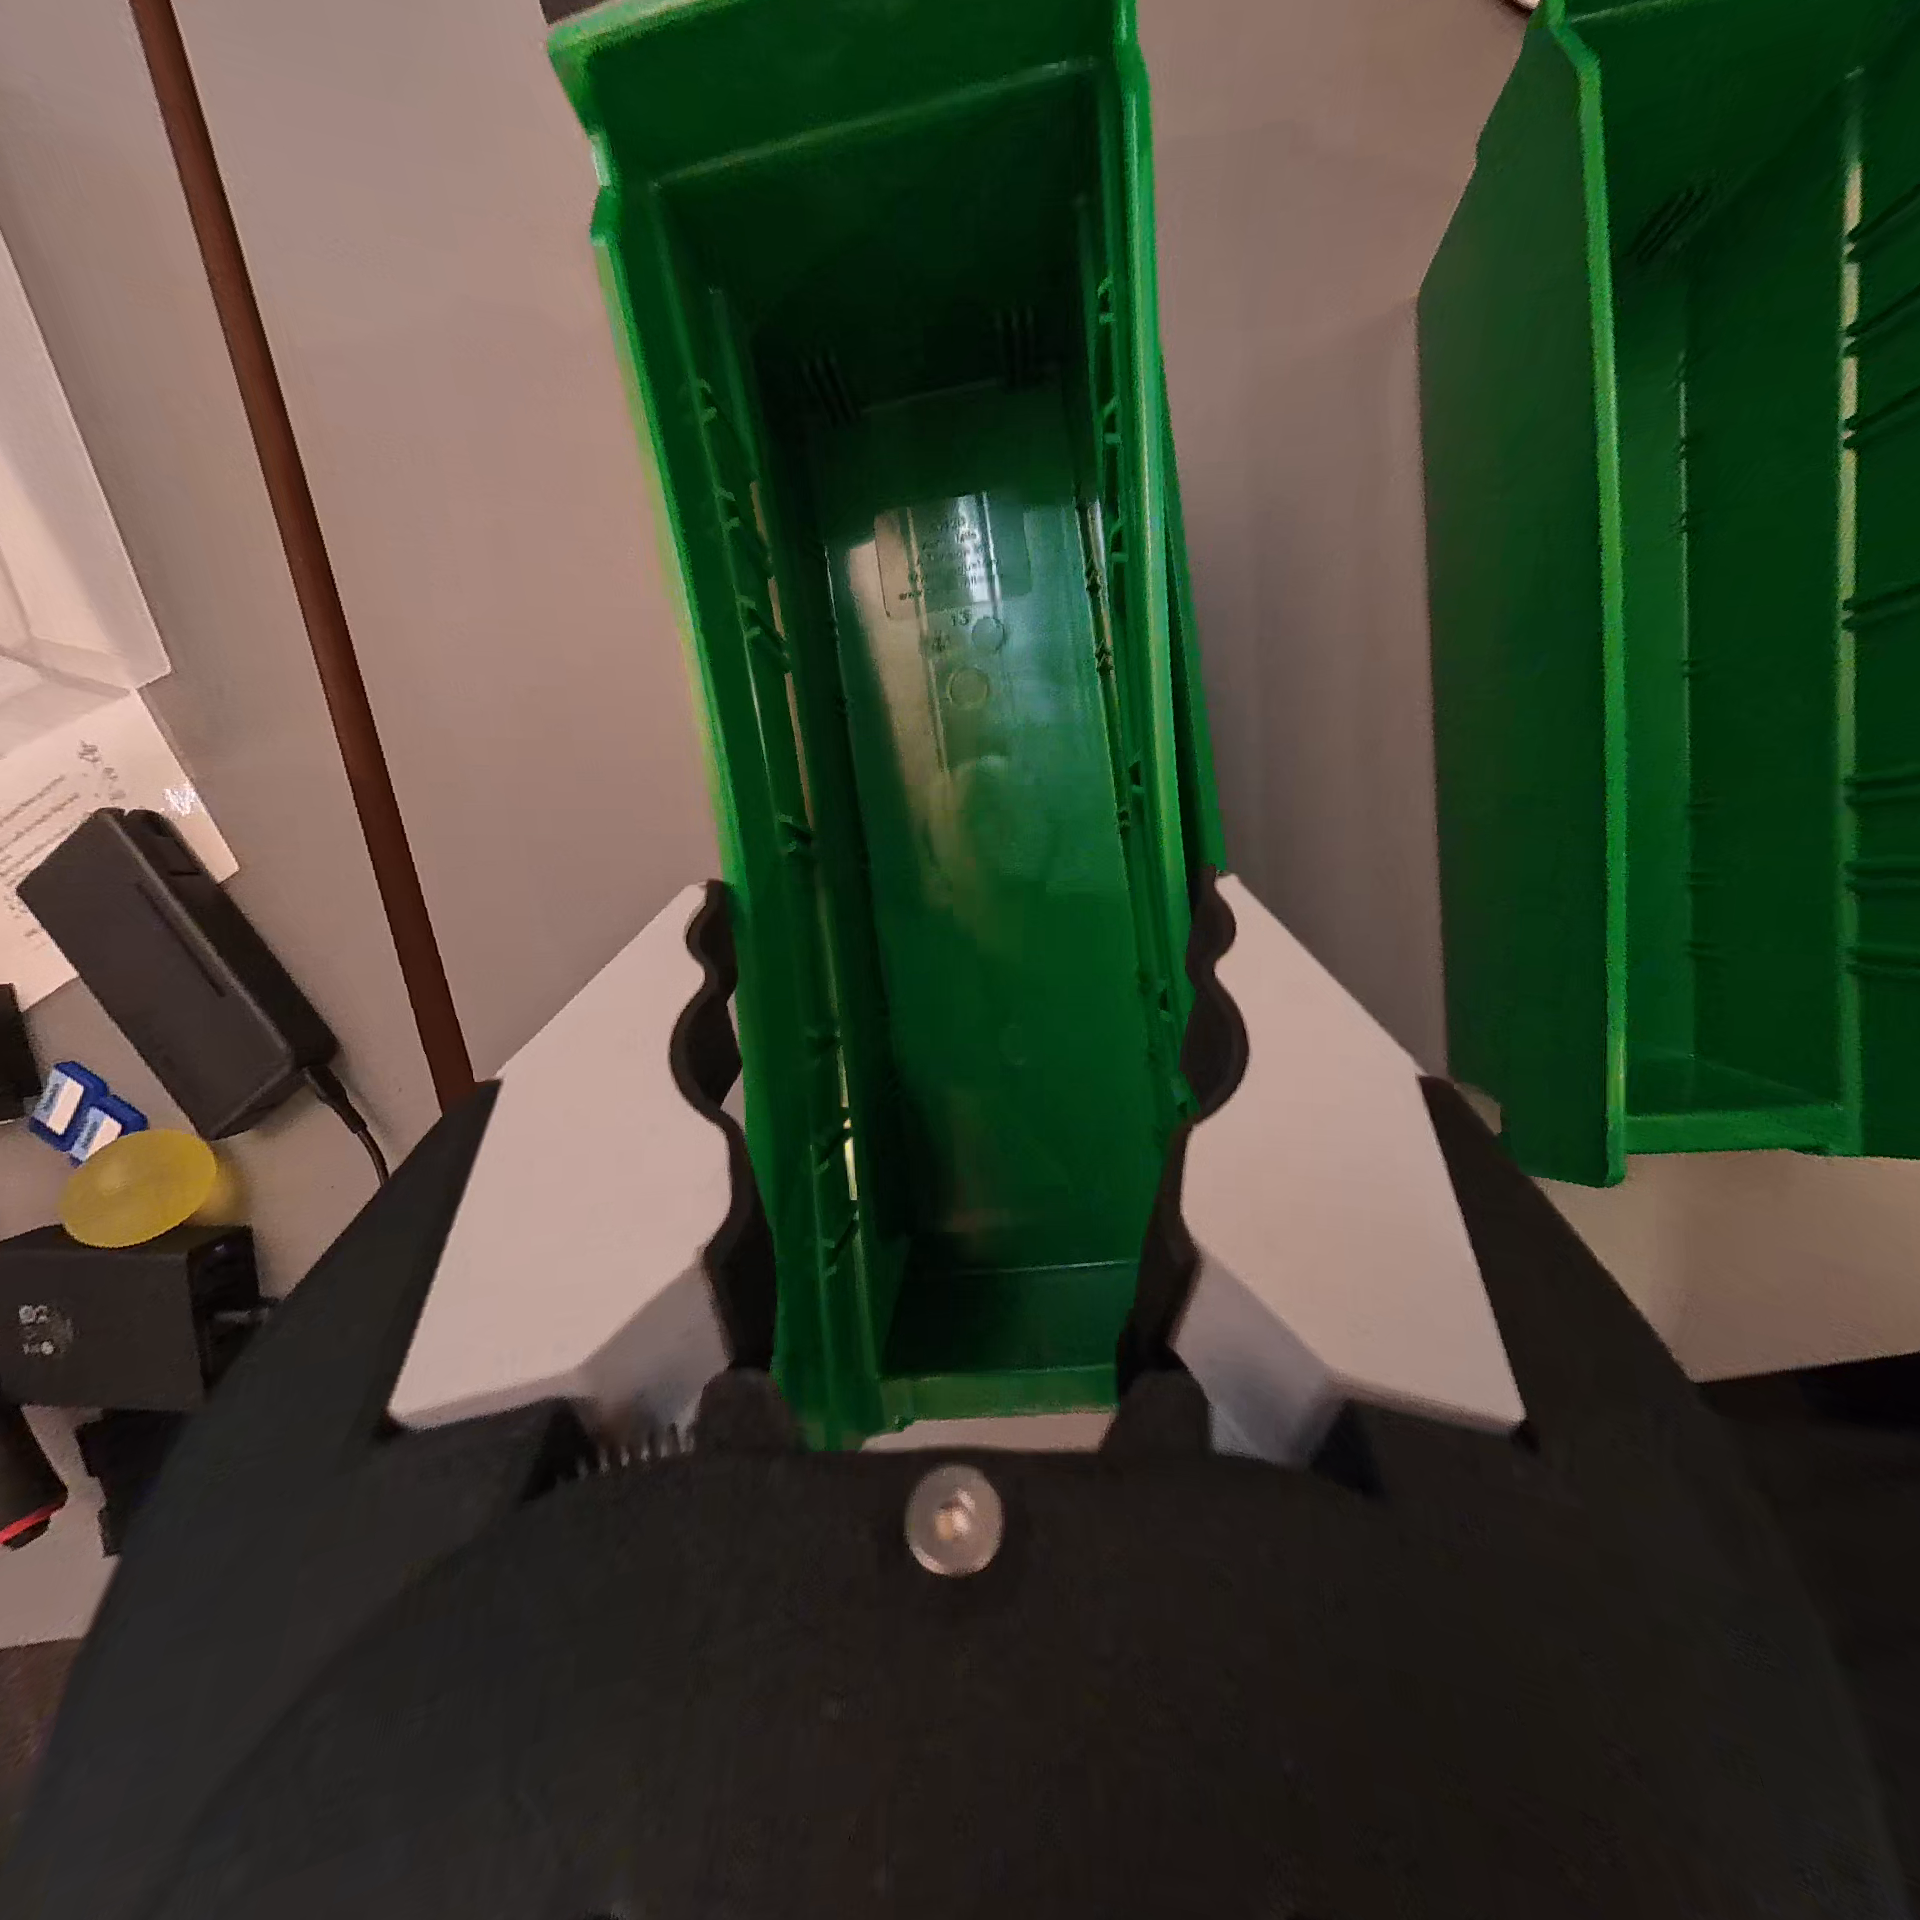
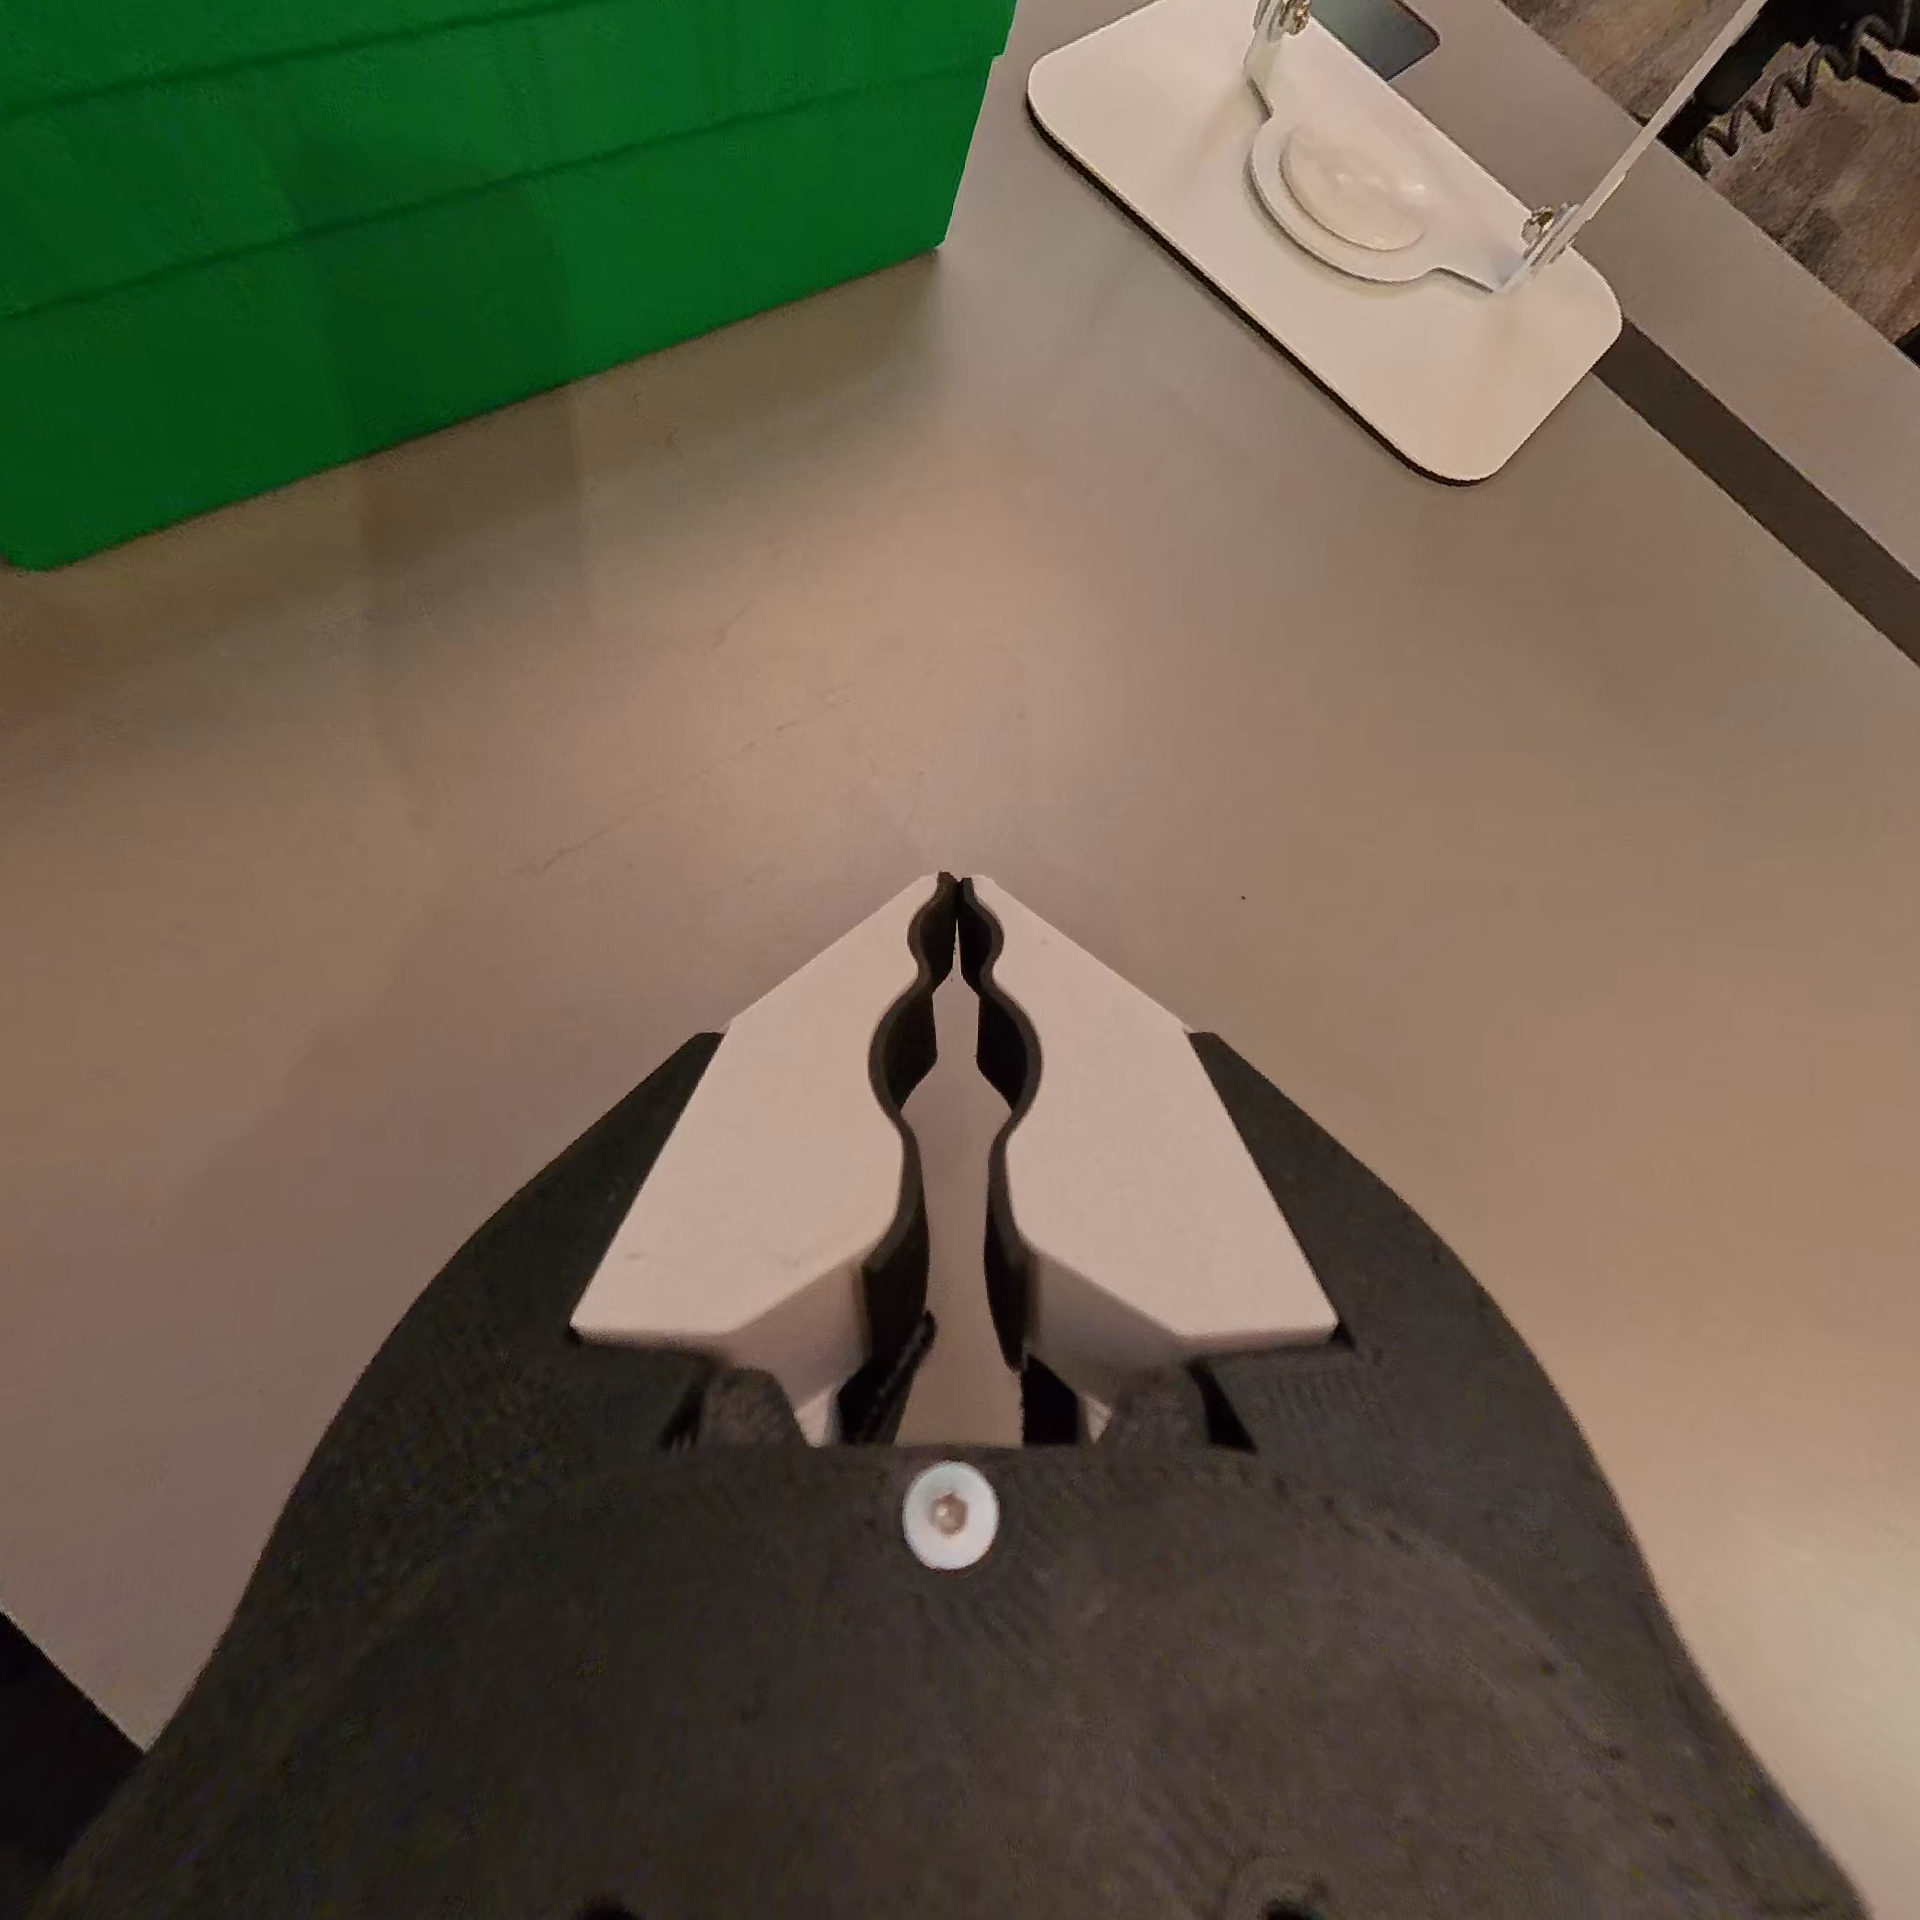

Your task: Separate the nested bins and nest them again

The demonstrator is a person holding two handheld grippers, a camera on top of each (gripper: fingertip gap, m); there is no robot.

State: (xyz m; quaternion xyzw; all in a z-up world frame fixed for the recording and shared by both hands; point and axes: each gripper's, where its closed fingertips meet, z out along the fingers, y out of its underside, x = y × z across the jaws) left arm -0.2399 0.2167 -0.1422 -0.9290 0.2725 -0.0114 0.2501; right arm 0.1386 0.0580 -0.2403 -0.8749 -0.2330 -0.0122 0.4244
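Note:
My left gripper (image 1: 961, 894) is shut on a narrow green bin (image 1: 935, 520). Its black pads (image 1: 707, 1039) press the bin's two long side walls. The bin's open side faces the camera, and its floor bears a moulded plate. A second rim seems to show around its far end; I cannot tell whether another bin is nested there. A second green bin (image 1: 1683, 623) stands to the right, apart from the held one. My right gripper (image 2: 956, 883) is shut and empty above the grey table (image 2: 1143, 727). A green bin wall (image 2: 416, 229) shows at the upper left of the right wrist view.
Left of the held bin lie a black power adapter (image 1: 177, 966), a yellow disc (image 1: 135, 1184), small blue items (image 1: 83, 1112) and papers (image 1: 62, 748). A brown pole (image 1: 291, 520) runs past them. A white stand base (image 2: 1340, 239) sits at the table's far right edge.

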